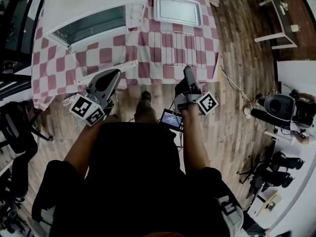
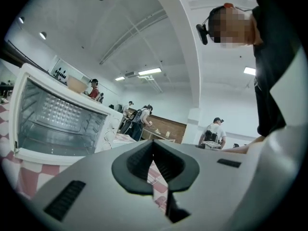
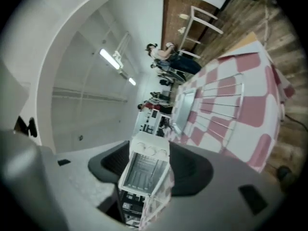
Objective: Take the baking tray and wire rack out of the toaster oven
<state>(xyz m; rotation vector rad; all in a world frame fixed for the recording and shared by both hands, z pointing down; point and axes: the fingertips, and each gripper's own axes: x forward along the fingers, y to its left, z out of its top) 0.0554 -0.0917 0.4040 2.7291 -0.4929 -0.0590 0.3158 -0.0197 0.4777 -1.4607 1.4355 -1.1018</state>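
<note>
You are holding both grippers well short of the toaster oven [image 1: 89, 21], off the near edge of the table [image 1: 129, 69], probably because there is nothing left inside to pull. The baking tray [image 1: 177, 10] is lying flat just right of the oven. The wire rack [image 1: 177, 48] is lying right of the oven too, nearer you, with its bars clear for cooling. The left gripper [image 1: 109, 75] is showing jaws meeting at the tips on nothing. The right gripper [image 1: 187, 70] is showing jaws apart and empty.
</note>
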